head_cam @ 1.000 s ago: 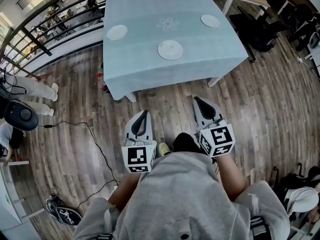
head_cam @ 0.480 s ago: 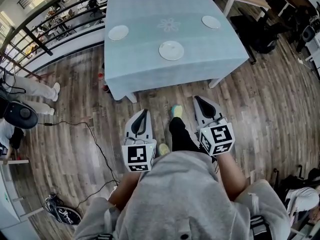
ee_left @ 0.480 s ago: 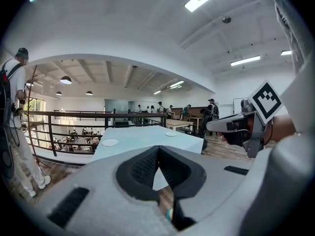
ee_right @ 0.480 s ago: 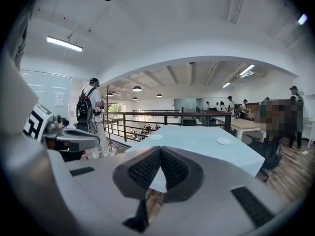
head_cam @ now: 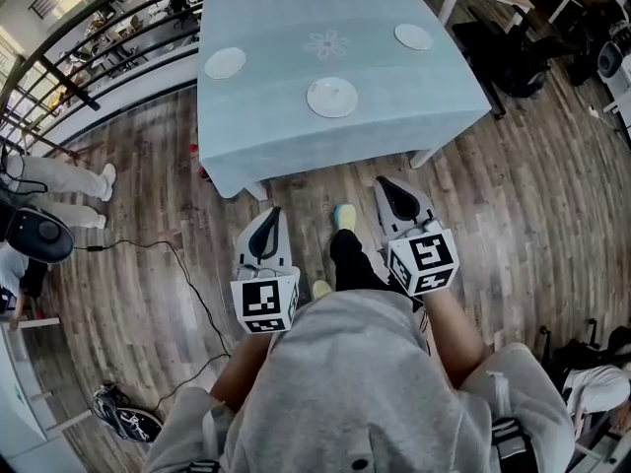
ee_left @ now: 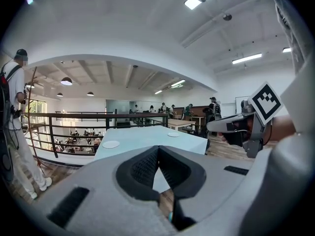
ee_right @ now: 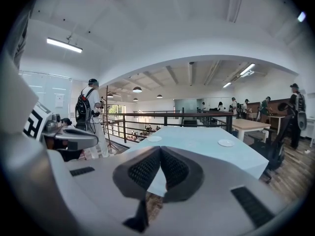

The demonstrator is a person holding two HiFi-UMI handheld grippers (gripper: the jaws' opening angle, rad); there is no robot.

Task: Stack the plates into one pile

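Plainly, plates (head_cam: 332, 97) (head_cam: 225, 63) (head_cam: 413, 36) lie well beyond both grippers (head_cam: 270, 215) (head_cam: 386, 183) (closed, empty).

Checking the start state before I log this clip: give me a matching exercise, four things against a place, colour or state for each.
Things:
1. left gripper
2. nearest plate
3. tablecloth
4. shoe

Descriptions:
a. light blue
b. yellow-green
c. white, lying alone with nothing stacked on it
d. shut and empty, over the wooden floor, short of the table

Pairs: 1-d, 2-c, 3-a, 4-b.
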